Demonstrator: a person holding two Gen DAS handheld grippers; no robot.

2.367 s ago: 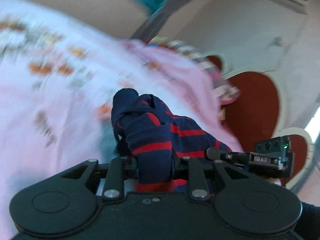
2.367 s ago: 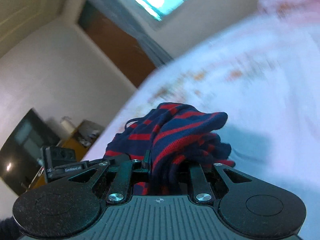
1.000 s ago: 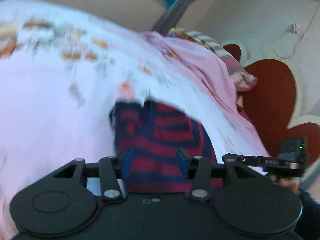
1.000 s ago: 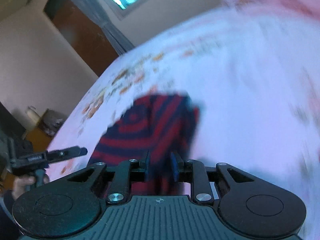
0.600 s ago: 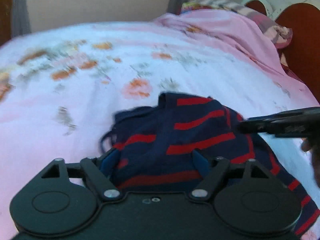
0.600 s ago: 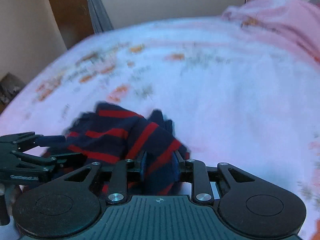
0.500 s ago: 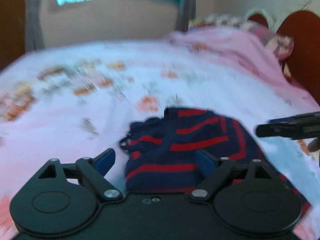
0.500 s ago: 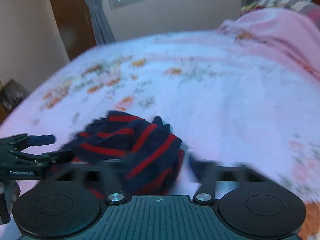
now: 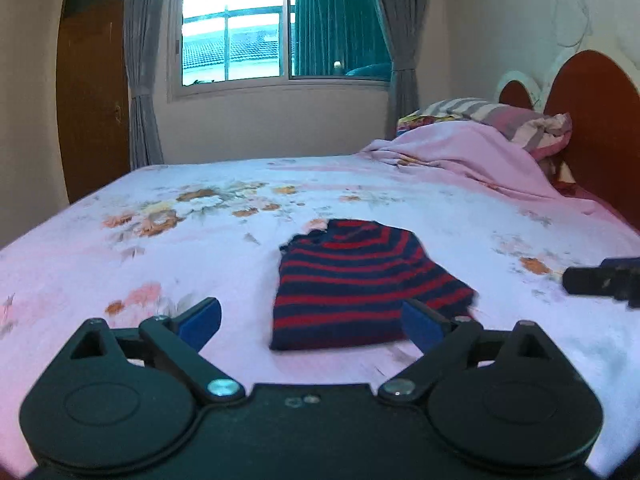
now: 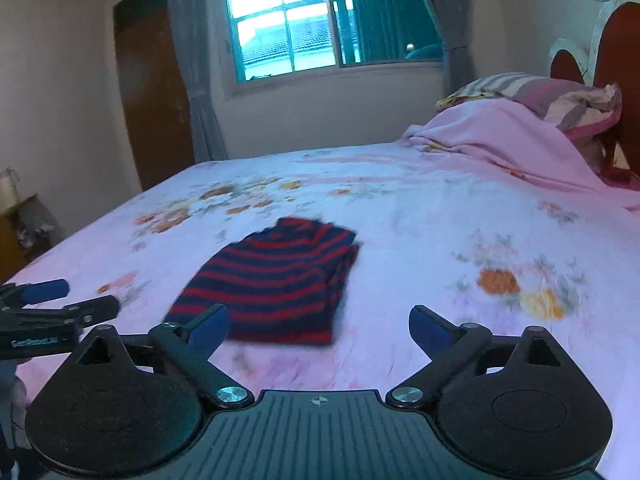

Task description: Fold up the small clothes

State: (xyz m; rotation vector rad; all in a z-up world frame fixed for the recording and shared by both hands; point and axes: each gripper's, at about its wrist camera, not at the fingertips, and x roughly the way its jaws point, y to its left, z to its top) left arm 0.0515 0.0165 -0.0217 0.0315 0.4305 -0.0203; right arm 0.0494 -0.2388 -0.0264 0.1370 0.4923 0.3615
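Claws (image 9: 312,322) released, folded striped knit (image 9: 360,280)

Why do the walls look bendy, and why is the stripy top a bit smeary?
Left wrist view: the fisheye lens bows the door and walls at the edges; the window glares bright and washes out. The striped top is slightly smeared, sharper than in the right wrist view, where its near edge and the bedsheet streak with motion blur.
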